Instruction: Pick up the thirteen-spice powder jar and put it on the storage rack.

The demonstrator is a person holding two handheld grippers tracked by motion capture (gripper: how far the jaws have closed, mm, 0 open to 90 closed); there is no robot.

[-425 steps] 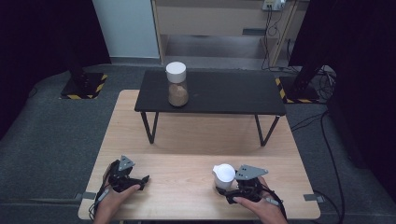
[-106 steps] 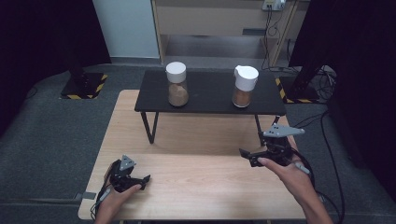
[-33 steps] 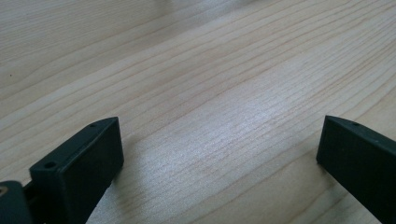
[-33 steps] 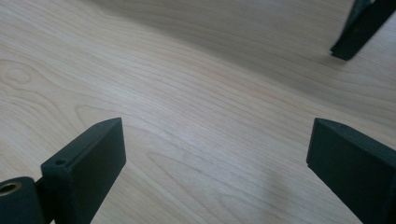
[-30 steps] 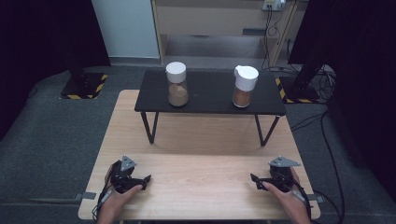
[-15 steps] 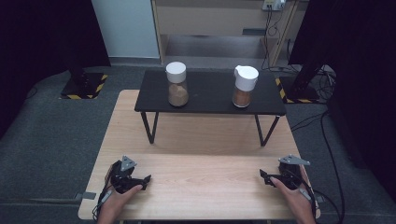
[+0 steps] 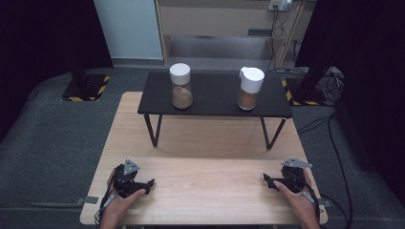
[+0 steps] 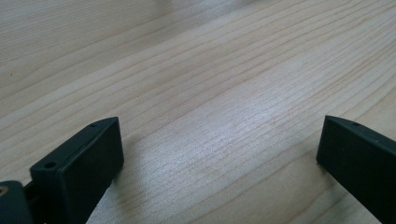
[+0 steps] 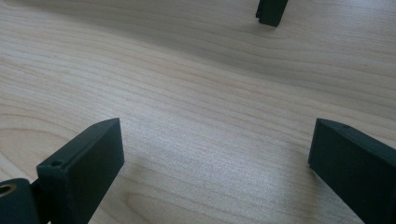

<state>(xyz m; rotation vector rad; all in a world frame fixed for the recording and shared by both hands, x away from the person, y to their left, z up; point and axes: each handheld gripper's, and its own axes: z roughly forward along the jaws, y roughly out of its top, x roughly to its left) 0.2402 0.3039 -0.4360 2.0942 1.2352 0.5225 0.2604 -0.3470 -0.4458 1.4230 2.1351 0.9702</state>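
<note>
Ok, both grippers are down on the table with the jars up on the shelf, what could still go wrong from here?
1. The right jar stands near the front edge of the black shelf; a careless reach could tip it off.
2. Both it and the left jar are tall and narrow, so a bump to the shelf might topple them.
3. The left gripper and right gripper lie open near the table's front edge; trailing cables could snag.

Two jars (image 7: 181, 86) (image 7: 250, 88) on black bench (image 7: 215, 102), left gripper (image 7: 143, 184) and right gripper (image 7: 270, 181) on wooden table (image 7: 210, 183), apparently open.
</note>
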